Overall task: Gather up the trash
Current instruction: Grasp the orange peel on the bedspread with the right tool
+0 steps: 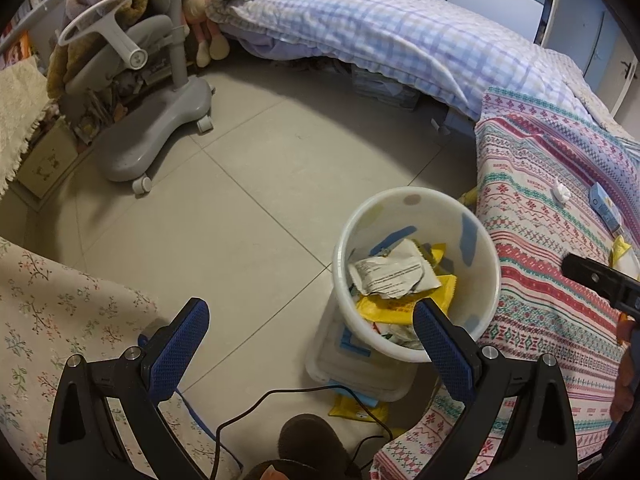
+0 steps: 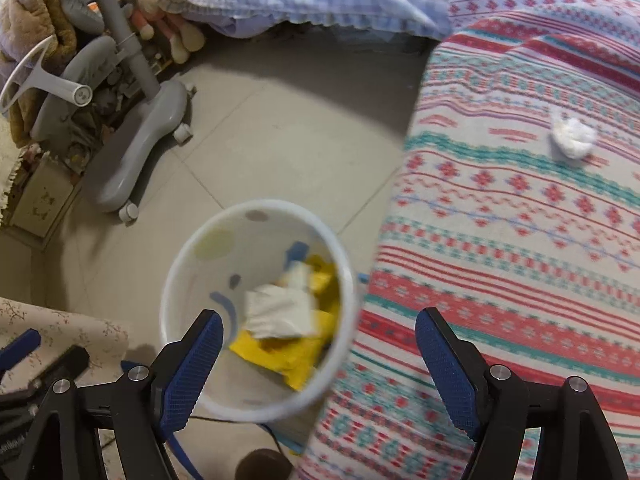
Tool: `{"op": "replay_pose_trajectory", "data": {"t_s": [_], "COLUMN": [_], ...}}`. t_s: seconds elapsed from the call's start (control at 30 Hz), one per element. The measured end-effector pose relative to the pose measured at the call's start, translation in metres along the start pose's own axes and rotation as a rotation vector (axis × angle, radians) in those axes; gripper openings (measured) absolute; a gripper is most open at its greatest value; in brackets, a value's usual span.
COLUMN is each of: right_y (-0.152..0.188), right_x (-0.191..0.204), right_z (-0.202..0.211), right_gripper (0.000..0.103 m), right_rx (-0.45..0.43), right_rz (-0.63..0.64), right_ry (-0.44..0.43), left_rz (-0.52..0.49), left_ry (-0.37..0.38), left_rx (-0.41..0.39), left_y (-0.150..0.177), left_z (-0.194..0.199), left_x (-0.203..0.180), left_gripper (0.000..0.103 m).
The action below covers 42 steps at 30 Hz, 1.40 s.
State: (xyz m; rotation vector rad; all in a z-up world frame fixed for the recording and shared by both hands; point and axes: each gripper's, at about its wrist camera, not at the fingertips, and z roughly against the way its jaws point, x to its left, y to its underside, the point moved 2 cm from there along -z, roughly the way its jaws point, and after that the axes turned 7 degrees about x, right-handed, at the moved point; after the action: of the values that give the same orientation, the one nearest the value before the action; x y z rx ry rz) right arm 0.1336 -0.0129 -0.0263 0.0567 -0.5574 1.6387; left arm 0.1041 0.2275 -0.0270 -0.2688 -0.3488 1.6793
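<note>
Round white plastic bin (image 2: 256, 308) holds crinkled wrappers (image 1: 394, 272); crumpled tissue (image 2: 572, 140) on woven blanket (image 2: 520, 240).

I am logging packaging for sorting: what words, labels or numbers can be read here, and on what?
None can be read.
Crumpled white wrapper in the white plastic bin: printed lines, too small.
Light blue carton on the striped patterned blanket: markings blurred.
Yellow packets: no legible print.

Your left gripper (image 1: 310, 344) and right gripper (image 2: 318, 354) match: black angular frames, silver screws, blue dimpled pads (image 1: 182, 350). A thin black cable (image 1: 256, 408) trails below.
</note>
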Motion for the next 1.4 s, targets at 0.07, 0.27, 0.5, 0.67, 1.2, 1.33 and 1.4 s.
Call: {"op": "replay_pose_trajectory", "data": {"t_s": [0.07, 0.27, 0.5, 0.67, 1.2, 1.33, 1.4], "right_y": [0.005, 0.027, 0.053, 0.073, 0.096, 0.093, 0.092], "right_x": [-0.010, -0.063, -0.152, -0.215, -0.303, -0.314, -0.315], "right_z": [0.010, 0.054, 0.095, 0.113, 0.096, 0.088, 0.088], "right_gripper": [0.084, 0.084, 0.084, 0.084, 0.074, 0.064, 0.055], "right_rx": [-0.001, -0.032, -0.024, -0.009, 0.093, 0.112, 0.106], "right_rz": [0.004, 0.008, -0.104, -0.211, -0.348, -0.385, -0.379], "right_ry": [0.023, 0.139, 0.247, 0.296, 0.372, 0.339, 0.348], "left_rz": [-0.008, -0.031, -0.057, -0.075, -0.229, -0.253, -0.265], "left_ry": [0.008, 0.051, 0.081, 0.111, 0.183, 0.195, 0.200], "left_rx": [-0.002, 0.006, 0.014, 0.018, 0.039, 0.047, 0.050], "left_y": [0.000, 0.002, 0.004, 0.006, 0.011, 0.014, 0.016], "left_z": [0.002, 0.007, 0.013, 0.017, 0.024, 0.022, 0.021], "left_x": [-0.007, -0.034, -0.066, -0.092, -0.203, -0.228, -0.240], "left_gripper": [0.103, 0.103, 0.103, 0.103, 0.103, 0.103, 0.103]}}
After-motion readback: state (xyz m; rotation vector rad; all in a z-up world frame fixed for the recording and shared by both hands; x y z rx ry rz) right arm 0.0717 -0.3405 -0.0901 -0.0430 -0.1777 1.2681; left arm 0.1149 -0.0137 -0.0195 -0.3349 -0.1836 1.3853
